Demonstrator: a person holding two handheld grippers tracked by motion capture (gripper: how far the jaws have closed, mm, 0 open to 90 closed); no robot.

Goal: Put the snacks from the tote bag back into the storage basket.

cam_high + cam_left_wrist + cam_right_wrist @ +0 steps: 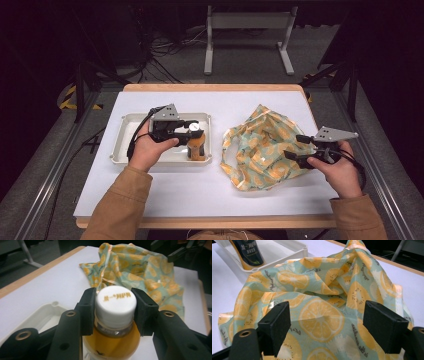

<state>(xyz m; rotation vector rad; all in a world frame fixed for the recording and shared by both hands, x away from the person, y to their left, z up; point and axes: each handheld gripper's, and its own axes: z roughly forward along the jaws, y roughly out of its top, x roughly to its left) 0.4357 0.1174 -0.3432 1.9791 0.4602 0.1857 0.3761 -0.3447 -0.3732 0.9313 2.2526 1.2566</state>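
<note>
High view, counts: one worktop [165,185], one tray [120,145], one bottle [197,147], one bag [260,150], two claws.
Tray: white, shallow, on the worktop's left half; the landmark for the rest.
Bottle: stands upright inside the tray at its right end, long axis vertical, white cap [116,302] up, amber liquid below it.
Left claw [192,134]: over the tray's right end, narrow, jaws pressed against both sides of the cap, as the left gripper view shows.
Left hand [147,150]: over the tray's middle, gripping that claw.
Bag: crumpled cloth with orange-slice print on pale green, right of the tray, lying on the worktop, apart from the tray.
Right claw [295,147]: well right of the tray at the bag's right edge; jaws spread wide with nothing clamped, bag fabric seen between them in the right gripper view.
Right hand [340,170]: beside the bag's right edge.
</note>
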